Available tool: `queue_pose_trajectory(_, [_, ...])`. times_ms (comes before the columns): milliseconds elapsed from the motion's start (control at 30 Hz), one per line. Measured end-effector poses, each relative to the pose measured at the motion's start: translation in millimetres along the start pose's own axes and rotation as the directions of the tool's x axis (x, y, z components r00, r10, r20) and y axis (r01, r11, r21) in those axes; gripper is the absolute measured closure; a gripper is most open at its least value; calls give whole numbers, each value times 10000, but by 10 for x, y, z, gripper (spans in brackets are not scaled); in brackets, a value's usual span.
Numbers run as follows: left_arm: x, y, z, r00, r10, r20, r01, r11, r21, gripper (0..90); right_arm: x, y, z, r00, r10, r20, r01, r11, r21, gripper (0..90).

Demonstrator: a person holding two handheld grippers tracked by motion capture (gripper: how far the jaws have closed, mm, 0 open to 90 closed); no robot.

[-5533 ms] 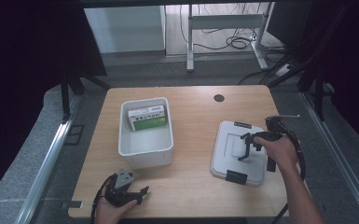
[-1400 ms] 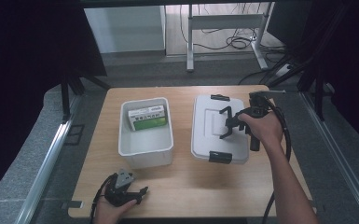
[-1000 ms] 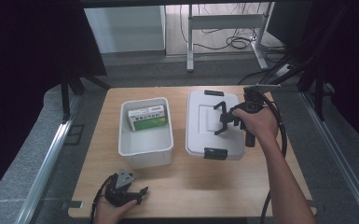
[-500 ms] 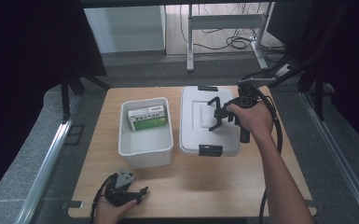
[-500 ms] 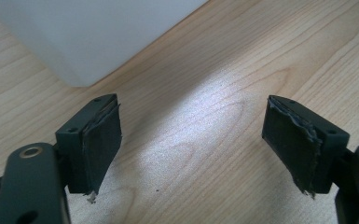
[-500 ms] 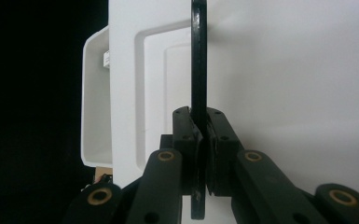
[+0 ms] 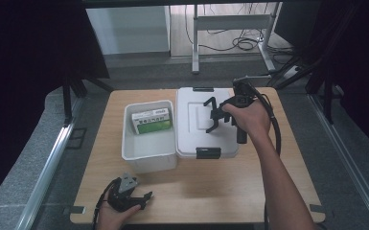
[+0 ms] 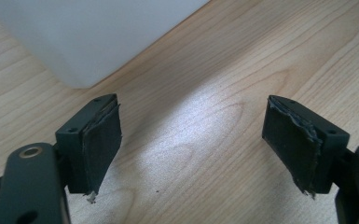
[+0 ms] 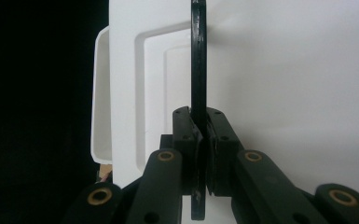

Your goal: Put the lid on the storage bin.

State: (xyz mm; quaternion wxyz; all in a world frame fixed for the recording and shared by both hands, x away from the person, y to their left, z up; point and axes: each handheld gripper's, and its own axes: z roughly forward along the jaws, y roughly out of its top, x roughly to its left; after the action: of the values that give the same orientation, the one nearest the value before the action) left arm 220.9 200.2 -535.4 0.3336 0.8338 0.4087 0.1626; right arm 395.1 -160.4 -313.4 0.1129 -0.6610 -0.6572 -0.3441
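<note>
Right tongs [image 7: 214, 114] clamped on black handle [image 9: 198, 70] of white lid [image 7: 202, 122], held just beside open white bin [image 7: 148, 148] on counter [image 7: 220, 191]. Left tongs [image 8: 193, 144] spread wide, empty, near counter's front edge.

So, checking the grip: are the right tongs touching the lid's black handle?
Touching: right gripper view shows right tongs shut on the black handle.

Lighting: table [image 7: 287, 191] evenly lit from above; surroundings dark, black curtains at the sides. Glare: pale sheen on the wood [image 8: 186, 135] in the left gripper view. Shadows: soft, short. Focus: high view slightly soft; white lid [image 9: 284, 93] bright, near washed out, beside black background.
</note>
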Motion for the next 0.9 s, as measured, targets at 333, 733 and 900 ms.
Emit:
queue_pose_trajectory(333, [-36, 9, 17, 9999, 125, 85, -125, 9999, 43, 197, 184, 18, 147, 9997, -214, -82, 216, 9996, 205, 841])
queue_pose_trajectory(733, [-50, 16, 17, 9998, 174, 133, -174, 9998, 38, 198, 353, 40, 274, 9993, -276, -254, 284, 9990, 347, 841])
queue_pose_trajectory(900, [-45, 16, 15, 9998, 147, 129, -148, 9999, 17, 198, 410, 45, 320, 9991, -305, -298, 316, 9987, 404, 841])
